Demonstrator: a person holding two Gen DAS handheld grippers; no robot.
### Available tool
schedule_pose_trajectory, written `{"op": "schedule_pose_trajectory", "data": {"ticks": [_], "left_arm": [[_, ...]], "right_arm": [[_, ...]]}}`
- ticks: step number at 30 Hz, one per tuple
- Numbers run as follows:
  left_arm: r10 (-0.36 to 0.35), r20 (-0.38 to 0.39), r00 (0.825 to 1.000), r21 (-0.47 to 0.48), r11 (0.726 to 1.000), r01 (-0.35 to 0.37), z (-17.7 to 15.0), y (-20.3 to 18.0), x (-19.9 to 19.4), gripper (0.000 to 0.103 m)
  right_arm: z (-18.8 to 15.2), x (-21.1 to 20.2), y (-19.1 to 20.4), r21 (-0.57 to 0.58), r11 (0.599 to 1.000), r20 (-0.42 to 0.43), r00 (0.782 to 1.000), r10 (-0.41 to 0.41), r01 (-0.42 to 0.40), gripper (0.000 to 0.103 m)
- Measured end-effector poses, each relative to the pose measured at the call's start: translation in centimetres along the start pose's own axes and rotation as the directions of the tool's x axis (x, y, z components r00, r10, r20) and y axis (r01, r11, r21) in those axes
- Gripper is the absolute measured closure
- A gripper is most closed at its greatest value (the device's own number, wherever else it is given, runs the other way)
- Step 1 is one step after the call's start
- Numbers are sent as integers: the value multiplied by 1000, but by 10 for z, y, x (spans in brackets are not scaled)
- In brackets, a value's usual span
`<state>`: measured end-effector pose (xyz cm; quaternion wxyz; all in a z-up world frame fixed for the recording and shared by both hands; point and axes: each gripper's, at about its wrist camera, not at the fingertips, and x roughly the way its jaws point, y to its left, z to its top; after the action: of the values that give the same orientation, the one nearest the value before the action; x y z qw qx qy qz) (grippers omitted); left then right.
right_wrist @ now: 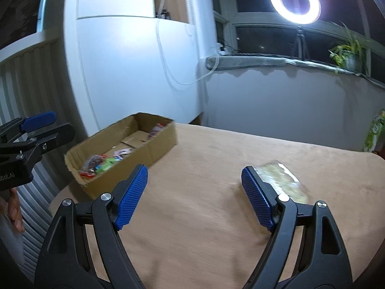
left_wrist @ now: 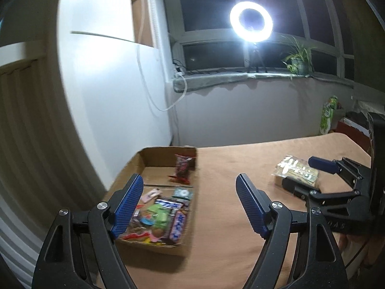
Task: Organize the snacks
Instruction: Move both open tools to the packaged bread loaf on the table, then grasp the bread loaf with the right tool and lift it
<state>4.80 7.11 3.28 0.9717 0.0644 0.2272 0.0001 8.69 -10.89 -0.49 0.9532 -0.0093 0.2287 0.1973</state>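
A cardboard box (left_wrist: pixel 190 226) (right_wrist: pixel 158 144) sits at the left of the brown-covered table (right_wrist: pixel 204 144). Its near half holds several bright snack packs (left_wrist: pixel 163 214). One dark red pack (left_wrist: pixel 183 166) lies in its far half. My left gripper (left_wrist: pixel 190 207) (right_wrist: pixel 63 124) hovers open over the box's near right corner, with nothing between its blue pads. A clear packet of pale biscuits (right_wrist: pixel 281 180) (left_wrist: pixel 286 166) lies on the table to the right. My right gripper (right_wrist: pixel 195 197) (left_wrist: pixel 299 173) is open beside it. The packet shows just past the right-hand finger (right_wrist: pixel 258 200), not between the pads.
A tall white cabinet (right_wrist: pixel 134 67) stands behind the box. A lit ring light (left_wrist: pixel 251 20) and a potted plant (left_wrist: pixel 298 60) stand on the window sill. A green bag (left_wrist: pixel 328 114) stands past the table's far right corner. A person's hand (right_wrist: pixel 14 207) shows at the left.
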Motion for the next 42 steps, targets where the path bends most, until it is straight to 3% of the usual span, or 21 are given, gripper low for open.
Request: {"op": "schedule_pose_trajectory", "data": {"ticks": [3,6,11,15,19,23,27,29,33,37,42], "left_arm": [[-49,-30,998,13,999,49,0,-20,11,23],[-112,-71,991,9,994,113,-2,-39,27,23],[-243,-171,955,-30,970,242,-9,-76,63,23],[-302,-234,924,-51,953,299,-15,-104,87,23],[-371,-290,882,-47,926,374,-25,-138,102,23],[-433,-346,832,-59,895,442,-37,-165,115,23],[-458,-374,806,-80,882,464,-38,-182,131,23],[-458,-385,801,-96,883,459,-37,-186,140,24],[-459,-380,803,-101,884,457,-36,-188,147,33],[-445,-373,814,-73,889,452,-37,-192,144,46],[-450,-362,817,-82,888,453,-36,-189,144,48]], "right_arm": [[-7,-6,-33,42,998,-9,999,-53,53,8],[-15,-10,-69,98,990,-39,994,-101,104,7],[-29,-11,-121,186,970,-104,985,-138,156,7],[-31,-7,-146,203,964,-135,980,-143,169,7],[-24,10,-169,244,965,-171,984,-59,101,7],[-15,38,-173,225,974,-233,972,31,23,7],[-15,64,-166,198,979,-294,949,112,-54,7],[-17,71,-162,195,978,-311,941,131,-72,12],[-22,75,-156,209,968,-301,933,199,-139,41],[-23,74,-154,212,968,-295,935,198,-138,44],[-24,72,-150,214,968,-284,940,188,-129,45]]}}
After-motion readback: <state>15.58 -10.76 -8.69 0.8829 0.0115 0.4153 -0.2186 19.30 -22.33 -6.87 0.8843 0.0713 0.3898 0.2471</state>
